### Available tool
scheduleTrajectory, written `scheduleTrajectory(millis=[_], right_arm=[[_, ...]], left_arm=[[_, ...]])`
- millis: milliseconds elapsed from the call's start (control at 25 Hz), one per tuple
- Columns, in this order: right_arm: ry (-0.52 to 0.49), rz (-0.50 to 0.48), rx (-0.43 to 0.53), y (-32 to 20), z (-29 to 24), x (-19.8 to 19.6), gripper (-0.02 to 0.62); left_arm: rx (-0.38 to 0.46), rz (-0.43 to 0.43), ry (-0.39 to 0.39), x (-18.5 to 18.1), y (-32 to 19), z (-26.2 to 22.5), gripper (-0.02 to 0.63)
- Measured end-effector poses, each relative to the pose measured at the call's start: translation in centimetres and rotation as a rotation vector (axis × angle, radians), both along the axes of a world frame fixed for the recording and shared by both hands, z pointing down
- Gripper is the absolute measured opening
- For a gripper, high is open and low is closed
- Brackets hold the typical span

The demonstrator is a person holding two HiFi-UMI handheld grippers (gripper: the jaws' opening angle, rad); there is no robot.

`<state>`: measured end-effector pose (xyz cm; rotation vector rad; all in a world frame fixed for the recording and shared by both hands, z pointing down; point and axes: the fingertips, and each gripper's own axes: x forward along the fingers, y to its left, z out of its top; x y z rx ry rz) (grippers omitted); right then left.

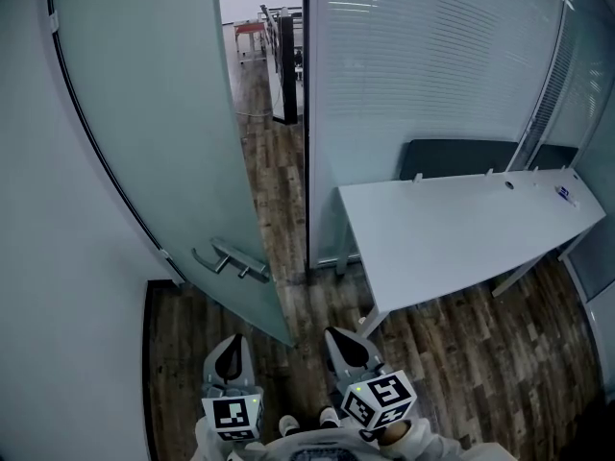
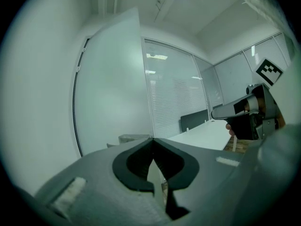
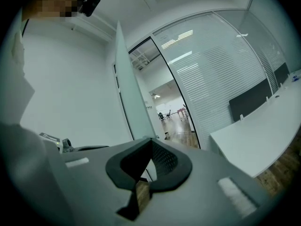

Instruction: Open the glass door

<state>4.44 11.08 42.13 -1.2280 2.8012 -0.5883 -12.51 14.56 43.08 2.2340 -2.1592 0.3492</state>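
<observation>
The frosted glass door (image 1: 144,113) stands swung inward at the left, its metal bar handle (image 1: 229,260) near its lower edge. Between the door and the frame the doorway (image 1: 274,161) is open onto a corridor. My left gripper (image 1: 229,351) is low in the head view, below the handle and apart from it, shut with nothing between its jaws. My right gripper (image 1: 348,346) is beside it, facing the doorway, also shut and empty. The left gripper view has the door (image 2: 113,88) ahead of the shut left gripper (image 2: 153,140). In the right gripper view the door's edge (image 3: 131,107) rises past the shut right gripper (image 3: 151,140).
A white desk (image 1: 461,229) stands at the right against a glass partition with blinds (image 1: 423,65), a dark panel (image 1: 461,157) behind it. A white wall (image 1: 58,305) closes the left side. Wood flooring (image 1: 480,353) runs through the doorway toward furniture (image 1: 264,36) in the corridor.
</observation>
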Motion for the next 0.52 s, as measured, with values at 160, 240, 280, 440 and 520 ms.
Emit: scheduleTrajectory(millis=[160,240,280,440,520], right_arm=[[0.005,0.004,0.002,0.0,0.0,-0.4,0.003],[0.007,0.005,0.002,0.0,0.2,-0.6,0.003],[0.008,0.006,0.001,-0.1,0.4,-0.7,0.003],[0.011,0.010,-0.002,-0.3,0.9,-1.1,0.003],[0.012,0.011,-0.002,-0.4,0.9,-1.3,0.003]], left_arm=[[-0.005,0.007,0.007,-0.4,-0.1,0.3,0.002],[-0.004,0.008,0.006,-0.6,-0.2,0.4,0.003],[-0.004,0.007,0.006,-0.7,-0.3,0.5,0.002],[-0.016,0.001,0.017,-1.5,-0.5,1.2,0.002],[-0.024,-0.004,0.022,-1.8,-0.6,1.5,0.002]])
